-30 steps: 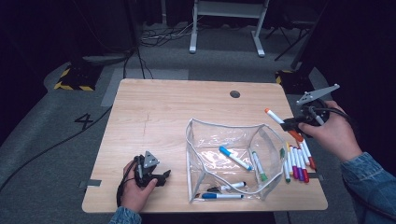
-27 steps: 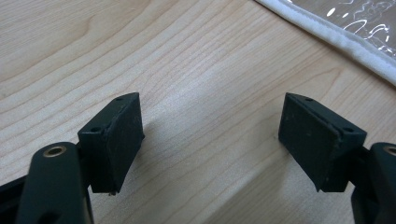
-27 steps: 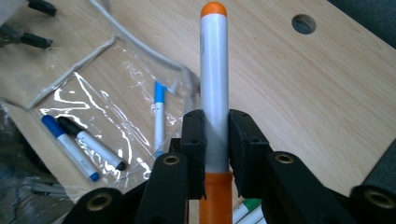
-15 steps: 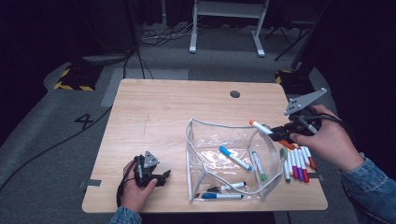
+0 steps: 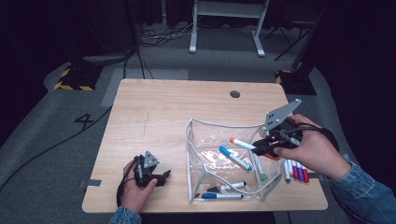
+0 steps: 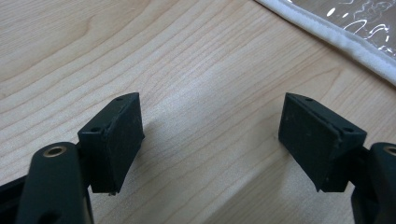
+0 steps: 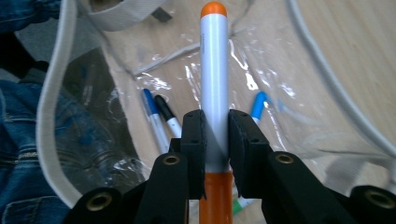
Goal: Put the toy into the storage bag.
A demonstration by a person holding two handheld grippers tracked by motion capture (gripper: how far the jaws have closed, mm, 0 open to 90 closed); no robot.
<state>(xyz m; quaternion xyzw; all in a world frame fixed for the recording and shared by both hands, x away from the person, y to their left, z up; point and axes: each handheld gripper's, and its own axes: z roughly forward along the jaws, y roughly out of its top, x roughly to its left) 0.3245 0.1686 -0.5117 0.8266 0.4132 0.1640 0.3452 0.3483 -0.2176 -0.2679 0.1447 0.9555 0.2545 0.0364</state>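
Left gripper (image 5: 164, 176) resting low, jaws apart, right gripper (image 5: 259, 148) raised, jaws clamped, hand wrapped behind.

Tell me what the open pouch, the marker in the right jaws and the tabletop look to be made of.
Pouch: clear, glossy soft plastic, likely vinyl, with glare and wrinkles; its pale edging looks like fabric. Orange-capped marker: smooth white barrel, probably hard plastic, with a soft sheen. Table: light wood grain, matte; solid wood or laminate cannot be told.
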